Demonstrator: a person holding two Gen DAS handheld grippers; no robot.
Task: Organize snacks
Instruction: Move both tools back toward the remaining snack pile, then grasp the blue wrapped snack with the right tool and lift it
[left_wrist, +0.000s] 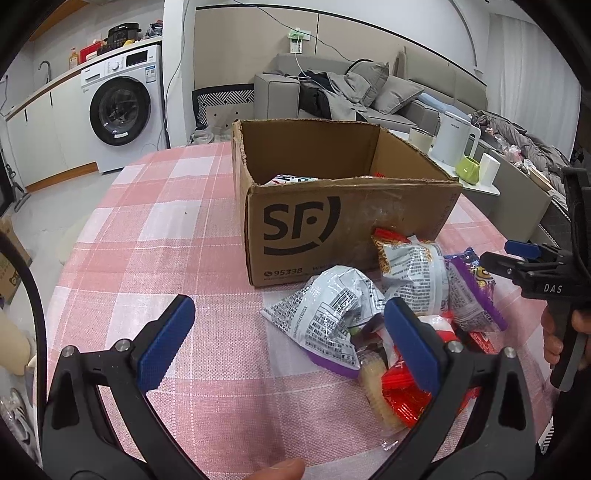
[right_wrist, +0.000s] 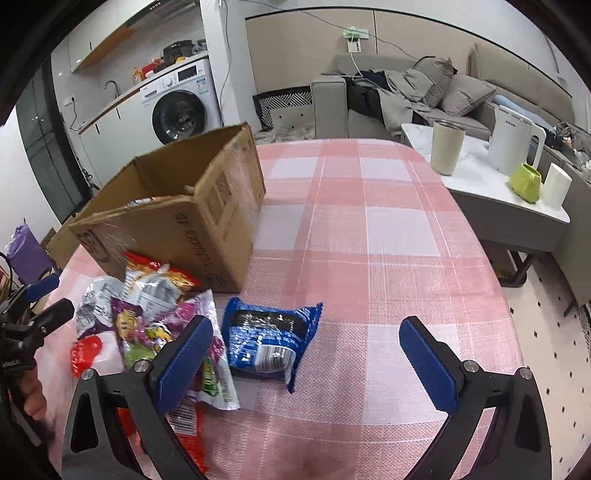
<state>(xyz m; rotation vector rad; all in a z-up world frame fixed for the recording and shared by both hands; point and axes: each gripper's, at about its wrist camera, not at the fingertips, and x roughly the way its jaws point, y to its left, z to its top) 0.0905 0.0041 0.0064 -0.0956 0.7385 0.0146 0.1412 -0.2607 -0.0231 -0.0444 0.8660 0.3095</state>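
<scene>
Right wrist view shows the right gripper (right_wrist: 306, 354) with its blue-padded jaws wide apart and empty, and the blue foil snack packet (right_wrist: 269, 341) lies flat on the pink checked tablecloth (right_wrist: 388, 229) just ahead of it, closer to the left jaw, its long axis running roughly away from the camera. The left gripper (left_wrist: 290, 341) is also open and holds nothing, beside the heap of silver and purple snack bags (left_wrist: 388, 295). The brown cardboard box (right_wrist: 207, 206) stands behind, to the left, so the right hand seems nearer for this packet.
</scene>
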